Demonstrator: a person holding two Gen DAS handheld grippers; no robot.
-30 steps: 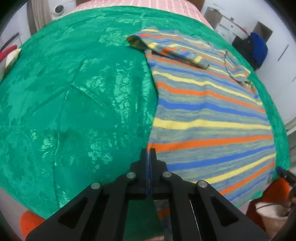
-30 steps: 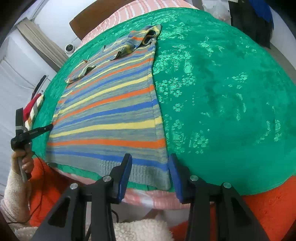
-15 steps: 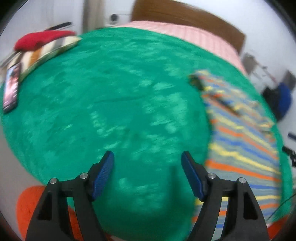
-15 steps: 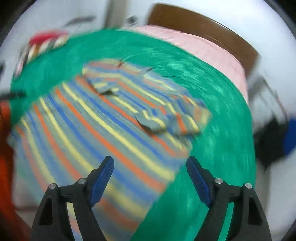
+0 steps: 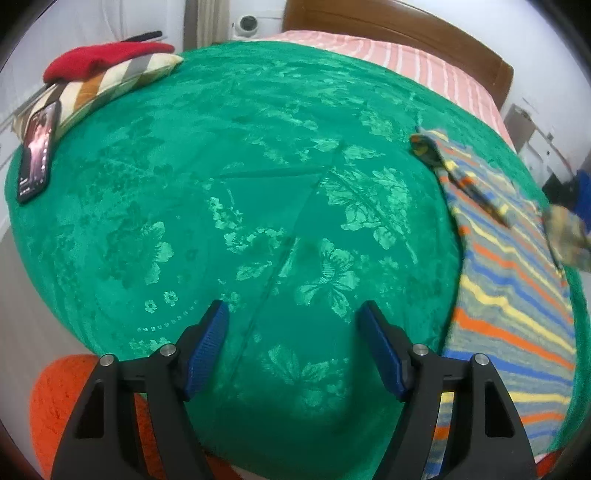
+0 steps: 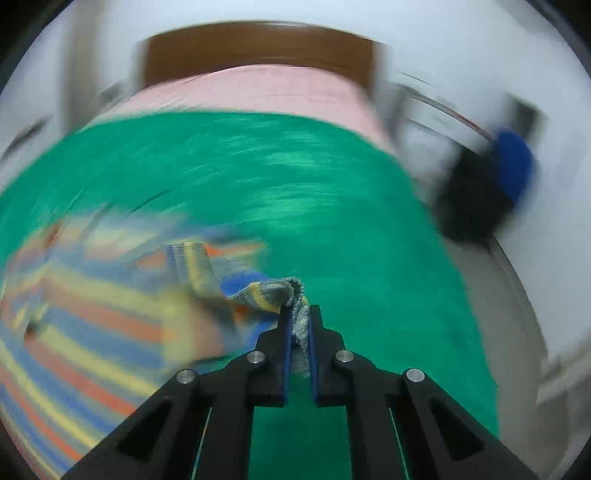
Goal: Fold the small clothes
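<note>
- Left gripper point(image 5: 293, 349): fingers spread wide, blue pads point(image 5: 207, 345) facing each other with nothing between them; it hangs over bare green bedspread point(image 5: 258, 184) near the bed's near edge.
- Right gripper point(image 6: 297, 314): fingers pressed nearly together, clamped on a bunched grey knit fold of the striped sweater point(image 6: 92, 302); cloth sticks out above the tips and fills the narrow gap between the pads.
- Striped sweater point(image 5: 509, 295), left wrist view: grey knit with orange, yellow and blue bands, lying along the right side of the bedspread and reaching to the near edge.
- A sleeve point(image 5: 458, 173) lies folded across the sweater's far end; another part at the right edge of the bedspread is raised and blurred.
- Right wrist view is heavily motion-smeared; the sweater's body spreads over the left part of the bedspread point(image 6: 369, 221), and a strip of it rises to the pinched fold.
- Pink striped sheet point(image 5: 406, 62) shows beyond the bedspread's far edge, with a brown wooden headboard point(image 5: 388, 26) behind it.
- At the bedspread's far left corner: a striped cushion point(image 5: 103, 88) with a red garment point(image 5: 103, 59) on top, and a smartphone point(image 5: 37, 151), screen lit, lying just beside the cushion.
- Orange fabric point(image 5: 55, 406) shows below the near edge, left side.
</note>
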